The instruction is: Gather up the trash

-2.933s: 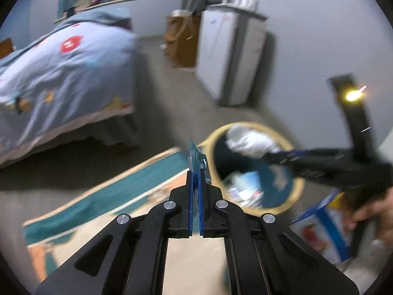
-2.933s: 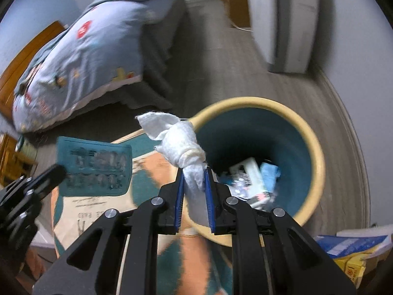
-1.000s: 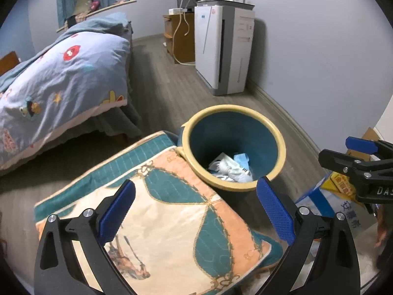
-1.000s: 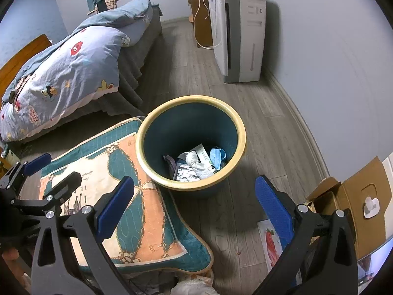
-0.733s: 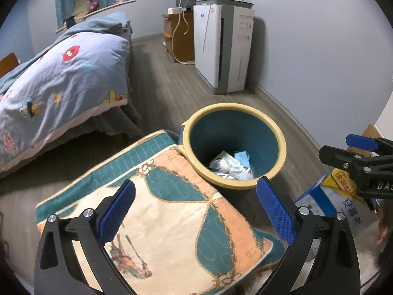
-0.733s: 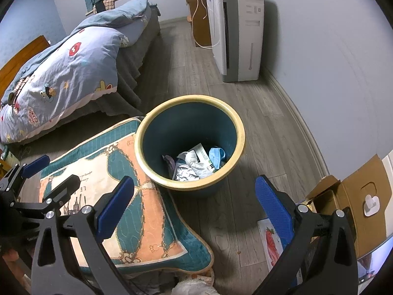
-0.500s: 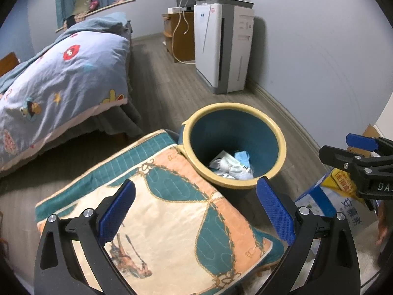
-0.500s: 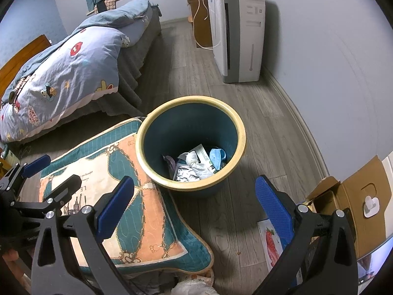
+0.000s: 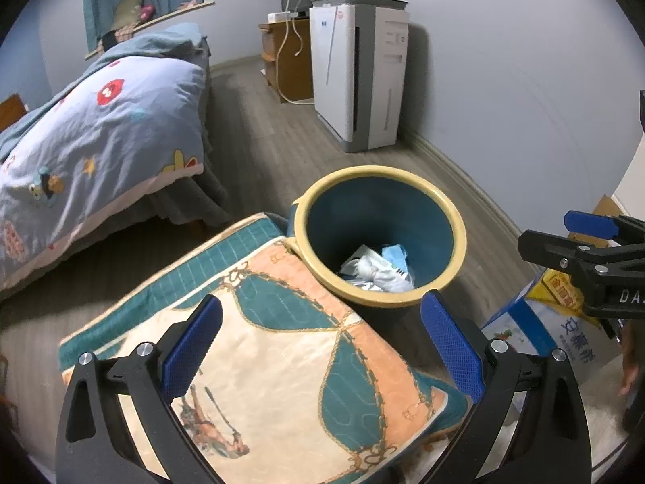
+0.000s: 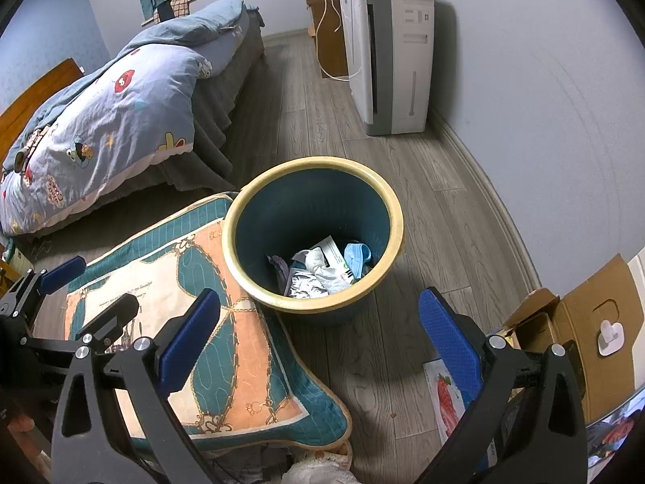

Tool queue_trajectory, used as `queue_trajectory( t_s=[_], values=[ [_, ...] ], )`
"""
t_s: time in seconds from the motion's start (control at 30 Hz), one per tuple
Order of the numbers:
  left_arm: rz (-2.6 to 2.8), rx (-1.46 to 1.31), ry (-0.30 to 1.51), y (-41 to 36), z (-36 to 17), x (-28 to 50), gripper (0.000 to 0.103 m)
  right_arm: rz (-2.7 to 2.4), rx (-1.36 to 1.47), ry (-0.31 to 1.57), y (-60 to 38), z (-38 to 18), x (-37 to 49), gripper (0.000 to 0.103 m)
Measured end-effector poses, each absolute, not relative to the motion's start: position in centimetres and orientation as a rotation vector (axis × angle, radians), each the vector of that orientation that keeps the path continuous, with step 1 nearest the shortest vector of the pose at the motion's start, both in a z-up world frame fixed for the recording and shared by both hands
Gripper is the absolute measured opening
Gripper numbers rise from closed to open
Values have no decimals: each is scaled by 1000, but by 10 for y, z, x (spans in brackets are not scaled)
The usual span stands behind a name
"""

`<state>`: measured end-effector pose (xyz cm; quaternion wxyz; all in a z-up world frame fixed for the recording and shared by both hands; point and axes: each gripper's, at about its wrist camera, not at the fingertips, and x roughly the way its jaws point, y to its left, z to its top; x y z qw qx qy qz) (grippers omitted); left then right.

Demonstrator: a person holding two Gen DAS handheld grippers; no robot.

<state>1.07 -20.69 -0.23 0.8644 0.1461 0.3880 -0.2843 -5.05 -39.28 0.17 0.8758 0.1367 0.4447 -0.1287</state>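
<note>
Left gripper point(image 9: 322, 347): hanging over the cushion with its blue-padded jaws spread wide, nothing between them. It's also showing up at the left edge of the right wrist view, same deal, gaping and empty.

Right gripper point(image 10: 318, 347): jaws splayed wide too, holding nothing, hovering above the floor just in front of the bin. From the left wrist view it's poking in from the right edge, over the printed box.

Trash bin point(image 10: 393, 218): round teal bucket with a yellow rim, sitting upright on the grey wood floor point(image 10: 314, 121), its left side touching the cushion.

Trash point(image 10: 322, 268): it's all lying at the bottom of the bin: crumpled white tissue, a light blue piece, a white printed card and some greyish bits. Can't tell exactly what each scrap is.

Cushion point(image 9: 262, 322): big teal, peach and cream patterned one, lying beside the bin on its left and sitting under the left gripper.

Bed point(image 10: 121, 97): light blue cartoon duvet, lying well behind the cushion.

Air purifier point(image 10: 399, 52): white tower standing against the wall, well apart from the bin.

Cardboard box point(image 10: 596, 322): open, sitting at the right edge by the wall.

Printed box point(image 9: 560, 330): blue and yellow one, lying right of the bin.
</note>
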Motion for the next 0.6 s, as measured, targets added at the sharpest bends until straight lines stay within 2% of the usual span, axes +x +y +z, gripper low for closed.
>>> queue_trajectory(
  t_s=[0.6],
  values=[
    [-595, 301, 818, -204, -4, 11, 98, -271, 291, 926, -392, 4, -51, 97]
  ],
)
